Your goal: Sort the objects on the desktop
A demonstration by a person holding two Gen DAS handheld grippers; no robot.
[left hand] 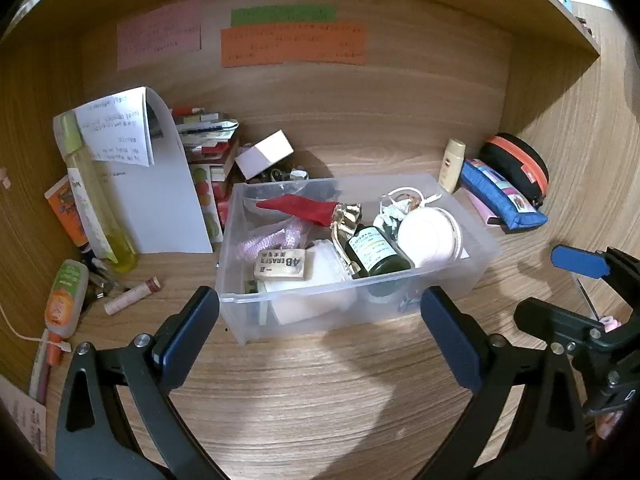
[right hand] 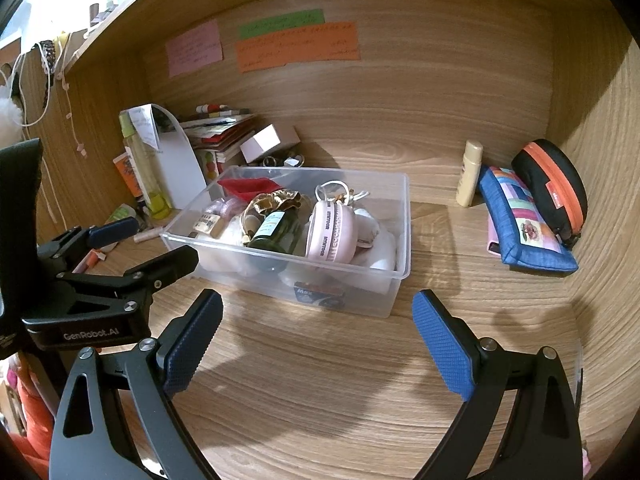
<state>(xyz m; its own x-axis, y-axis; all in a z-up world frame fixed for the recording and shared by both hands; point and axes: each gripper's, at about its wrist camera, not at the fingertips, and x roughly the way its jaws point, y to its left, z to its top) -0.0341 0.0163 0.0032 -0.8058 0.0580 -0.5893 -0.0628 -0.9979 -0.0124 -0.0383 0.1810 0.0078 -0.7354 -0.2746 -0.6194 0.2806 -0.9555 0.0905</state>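
Desk: wooden desk [left hand: 320, 392], alcove walls.
Clear bin [left hand: 476, 276]: centre, holding green bottle [left hand: 374, 250] and eraser [left hand: 280, 266].
Left gripper [left hand: 320, 336]: spread, empty, near bin.
Right gripper [right hand: 318, 340]: spread, empty.
Blue pouch [right hand: 520, 220]: far right.

You have bare desk [right hand: 320, 380] along the front edge. The bin [right hand: 394, 280] blocks the middle; clutter crowds the back left corner, pouches [right hand: 528, 224] the back right.

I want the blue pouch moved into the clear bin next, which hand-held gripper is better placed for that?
Probably the right hand-held gripper: open and empty, nearer the blue pouch, which lies right of the clear bin. The left hand-held gripper faces the bin.
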